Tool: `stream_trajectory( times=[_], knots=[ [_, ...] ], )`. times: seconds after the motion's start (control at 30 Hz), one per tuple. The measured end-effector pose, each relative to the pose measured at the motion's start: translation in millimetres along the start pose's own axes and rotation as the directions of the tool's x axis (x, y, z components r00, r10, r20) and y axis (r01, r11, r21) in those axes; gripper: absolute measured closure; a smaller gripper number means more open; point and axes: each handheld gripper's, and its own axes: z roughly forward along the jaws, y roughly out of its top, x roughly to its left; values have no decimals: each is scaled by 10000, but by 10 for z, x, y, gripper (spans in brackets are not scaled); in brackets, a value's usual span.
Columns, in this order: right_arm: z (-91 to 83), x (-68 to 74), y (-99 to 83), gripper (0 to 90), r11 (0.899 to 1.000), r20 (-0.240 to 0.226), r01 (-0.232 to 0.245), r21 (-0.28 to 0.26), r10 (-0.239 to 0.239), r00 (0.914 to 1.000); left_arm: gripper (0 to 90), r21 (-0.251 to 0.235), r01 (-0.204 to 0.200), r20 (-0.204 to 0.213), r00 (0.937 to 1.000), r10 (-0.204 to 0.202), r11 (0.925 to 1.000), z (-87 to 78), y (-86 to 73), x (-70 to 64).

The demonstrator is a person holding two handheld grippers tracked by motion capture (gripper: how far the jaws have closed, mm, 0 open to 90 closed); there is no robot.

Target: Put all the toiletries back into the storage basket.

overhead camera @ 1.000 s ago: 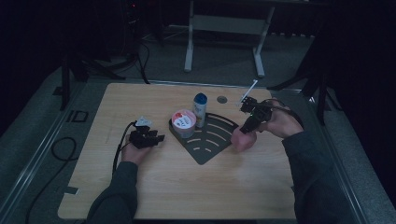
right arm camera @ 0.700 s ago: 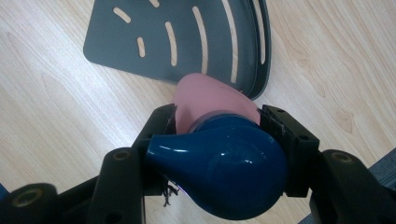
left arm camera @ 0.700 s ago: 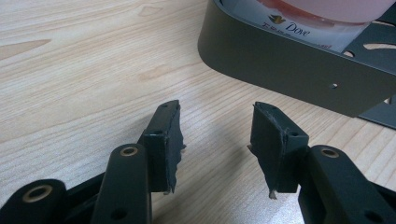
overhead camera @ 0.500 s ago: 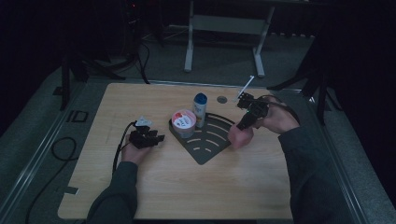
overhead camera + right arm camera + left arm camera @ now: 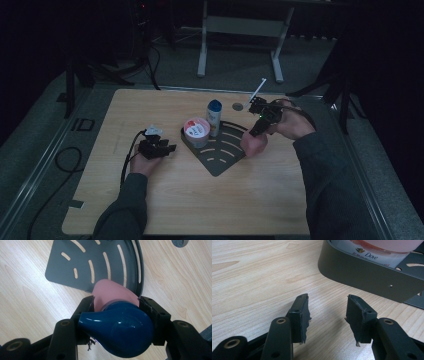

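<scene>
pink bottle with a blue cap [image 5: 117, 337] is pinched in the right gripper [image 5: 116, 305] at frame centre, over the dark slotted rack's [image 5: 82, 257] edge. guessing it goes in next, lowered upright. left gripper [image 5: 327, 312] sits spread, empty.

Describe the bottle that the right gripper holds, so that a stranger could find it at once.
Start at the wooden table and find the dark slotted tray near its middle. At the tray's right edge, the right gripper clamps a pink bottle with a dark blue cap. Unlike the jar and the upright bottle on the tray, it is held by a gripper.
</scene>
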Motion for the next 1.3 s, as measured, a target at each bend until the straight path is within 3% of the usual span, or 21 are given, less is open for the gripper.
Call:
stream_trajectory(
  times=[1.3],
  knots=[
    [167, -43, 407, 471, 10000, -58, 59, 31, -58, 10000, 525, 7, 11, 20, 10000, -11, 10000, -1, 0, 2]
  ],
)
